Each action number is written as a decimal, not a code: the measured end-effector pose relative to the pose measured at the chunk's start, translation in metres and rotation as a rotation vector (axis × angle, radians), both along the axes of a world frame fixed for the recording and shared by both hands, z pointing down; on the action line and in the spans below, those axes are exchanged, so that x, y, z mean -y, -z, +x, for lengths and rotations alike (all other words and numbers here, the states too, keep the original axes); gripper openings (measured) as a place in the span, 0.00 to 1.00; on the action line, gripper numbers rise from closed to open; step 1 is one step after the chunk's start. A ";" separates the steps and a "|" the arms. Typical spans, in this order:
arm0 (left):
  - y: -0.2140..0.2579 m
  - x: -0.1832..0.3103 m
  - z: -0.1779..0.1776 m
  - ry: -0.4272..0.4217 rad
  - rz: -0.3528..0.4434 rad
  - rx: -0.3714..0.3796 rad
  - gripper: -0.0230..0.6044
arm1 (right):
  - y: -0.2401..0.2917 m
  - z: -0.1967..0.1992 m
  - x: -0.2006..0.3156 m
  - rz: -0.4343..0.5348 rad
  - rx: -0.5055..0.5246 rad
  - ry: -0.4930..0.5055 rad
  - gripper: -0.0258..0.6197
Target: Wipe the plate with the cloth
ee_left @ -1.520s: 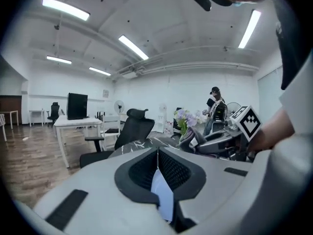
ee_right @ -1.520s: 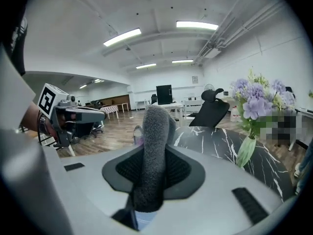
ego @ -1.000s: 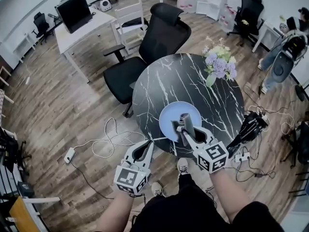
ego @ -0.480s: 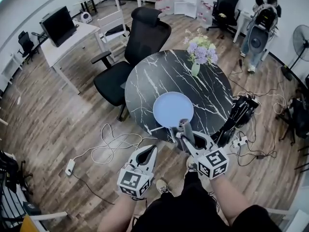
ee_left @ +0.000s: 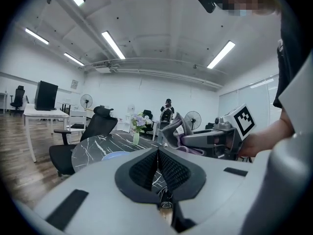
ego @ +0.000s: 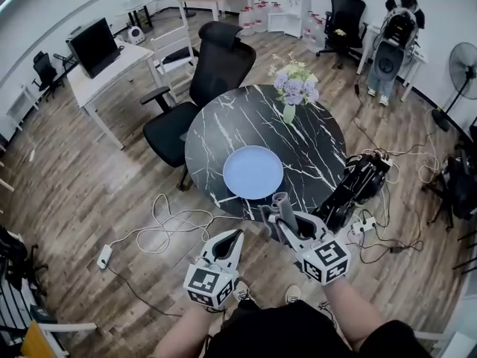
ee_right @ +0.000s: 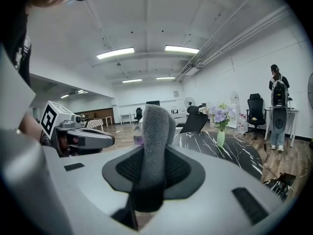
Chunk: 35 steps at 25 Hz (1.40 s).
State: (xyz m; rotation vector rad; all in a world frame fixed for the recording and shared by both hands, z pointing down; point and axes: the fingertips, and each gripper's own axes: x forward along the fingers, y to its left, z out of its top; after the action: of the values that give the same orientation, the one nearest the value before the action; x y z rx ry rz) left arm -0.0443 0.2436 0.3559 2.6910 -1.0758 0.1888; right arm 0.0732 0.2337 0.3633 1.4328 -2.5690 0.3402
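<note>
Head view first: the pale blue plate [ego: 253, 171] lies flat on the black marble desk [ego: 223, 136], towards its near edge, with nothing on it. Both tools hang short of the desk, over the wooden floor. The right hand-held gripper [ego: 282, 213] has the grey cloth [ego: 280, 202] sticking up out of its tips, near the desk's rim but well clear of the plate. The left hand-held gripper [ego: 236, 235] sits lower and further out.

Over to the left gripper view: jaws pressed together, nothing between the ribbed pads. The plate shows beyond them on the desk, untouched.

Right gripper view now: jaws clamped on the cloth, a thick bunched fold rising above the pads with a darker tail hanging below. That's a soft, light, limp thing, I'd say, and the grip on the bunch looks sensible, leaving a padded nose standing proud to rub with.

The plate reads as stiff, smooth and breakable, and on polished marble it may well skate under a wipe. If it needs steadying, the rim is the place to pinch. Press gently, is my call. The wipe itself has not yet begun.
</note>
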 end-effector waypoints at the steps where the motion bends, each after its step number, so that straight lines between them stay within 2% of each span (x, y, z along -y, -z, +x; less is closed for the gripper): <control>1: 0.001 -0.004 0.005 0.016 0.001 -0.002 0.07 | 0.001 0.005 -0.004 0.002 -0.001 0.016 0.21; 10: 0.005 -0.048 0.045 0.161 0.017 -0.001 0.07 | 0.003 0.040 -0.039 0.028 0.010 0.150 0.21; 17: 0.007 -0.082 0.070 0.239 0.032 -0.002 0.07 | 0.005 0.062 -0.064 0.047 0.018 0.221 0.21; 24: 0.006 -0.101 0.088 0.261 0.035 0.006 0.07 | 0.004 0.078 -0.077 0.051 0.025 0.249 0.21; 35: 0.007 -0.100 0.103 0.254 0.036 0.016 0.07 | 0.000 0.093 -0.078 0.045 0.037 0.243 0.21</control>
State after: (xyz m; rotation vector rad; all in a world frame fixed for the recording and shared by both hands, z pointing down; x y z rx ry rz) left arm 0.0591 0.3433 0.3493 2.5553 -1.4233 0.1473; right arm 0.1667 0.3113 0.3637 1.1185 -2.7569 0.2761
